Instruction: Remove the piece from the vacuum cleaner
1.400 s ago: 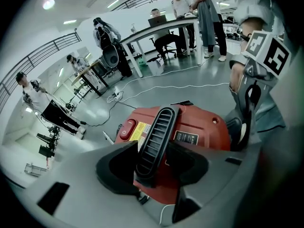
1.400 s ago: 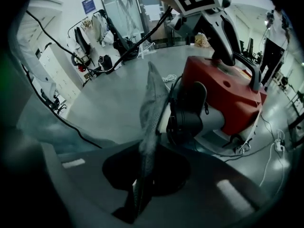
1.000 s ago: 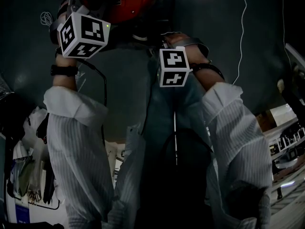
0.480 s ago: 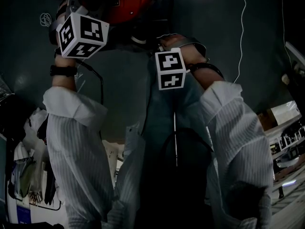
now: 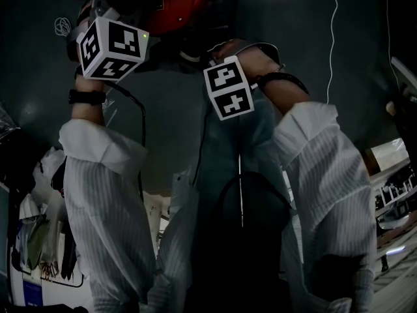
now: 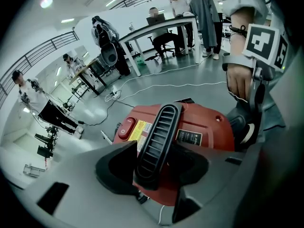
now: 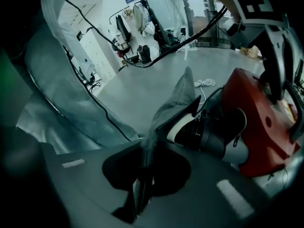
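- The left gripper (image 6: 154, 167) has its fingers (image 6: 116, 170) closed round the black ribbed handle (image 6: 159, 132) on top of the red vacuum cleaner (image 6: 204, 122), one on each long edge of the handle.
- The right gripper (image 7: 142, 179) has its fingers (image 7: 121, 170) almost together, pinching a thin grey piece (image 7: 173, 106) edge-on. The piece rises out of the gap and tapers to a point.
- Where the far end of the thin grey piece joins the machine cannot be told. It runs up just beside the black and grey hose socket (image 7: 213, 134), which enters the red body's side.
- In the left gripper view, the right gripper and the hand (image 6: 237, 80) that holds it sit tight against the right end of the vacuum cleaner, beside the socket.
- The vacuum cleaner stands on the grey floor (image 6: 156, 80), with its red switch (image 6: 126, 128) and yellow label (image 6: 137, 131) left of the handle.
- Beyond the far edge of the machine the floor lies open. A white cable (image 6: 180, 86) runs across it, well apart from the body.
- White tables (image 6: 156, 25) and people stand far back, near a railing.
- In the head view both marker cubes are close together at the top, over the person's white sleeves (image 5: 104, 175) and legs.
- On the right gripper's left a striped sleeve and a black cord (image 7: 95, 103) crowd in, while open floor shows between them and the piece.
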Action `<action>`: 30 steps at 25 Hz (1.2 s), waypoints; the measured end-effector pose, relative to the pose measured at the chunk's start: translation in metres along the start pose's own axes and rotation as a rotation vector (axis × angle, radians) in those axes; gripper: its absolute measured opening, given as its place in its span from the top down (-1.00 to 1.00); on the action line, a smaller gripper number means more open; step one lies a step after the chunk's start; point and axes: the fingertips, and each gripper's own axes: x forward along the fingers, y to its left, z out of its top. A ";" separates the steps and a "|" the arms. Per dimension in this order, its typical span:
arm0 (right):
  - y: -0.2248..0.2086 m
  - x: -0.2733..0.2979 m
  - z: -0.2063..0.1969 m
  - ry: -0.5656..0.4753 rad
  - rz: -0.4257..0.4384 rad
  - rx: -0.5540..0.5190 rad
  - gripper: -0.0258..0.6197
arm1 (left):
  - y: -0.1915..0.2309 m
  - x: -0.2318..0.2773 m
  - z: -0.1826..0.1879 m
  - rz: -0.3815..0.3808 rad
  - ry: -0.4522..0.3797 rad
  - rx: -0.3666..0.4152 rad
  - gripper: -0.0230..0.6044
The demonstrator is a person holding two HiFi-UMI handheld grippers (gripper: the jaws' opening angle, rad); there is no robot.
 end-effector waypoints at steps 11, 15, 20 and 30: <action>0.004 0.001 0.001 -0.001 0.007 -0.063 0.89 | 0.000 0.003 0.002 -0.007 0.000 0.003 0.37; 0.004 0.002 0.001 0.000 0.004 -0.084 0.89 | 0.002 0.005 0.003 -0.007 0.001 0.001 0.37; 0.011 0.007 0.005 0.007 0.012 -0.119 0.89 | 0.002 0.004 0.002 -0.009 0.000 -0.001 0.37; 0.060 0.015 0.009 -0.067 0.075 -0.055 0.89 | 0.002 0.001 0.004 0.015 -0.009 -0.009 0.37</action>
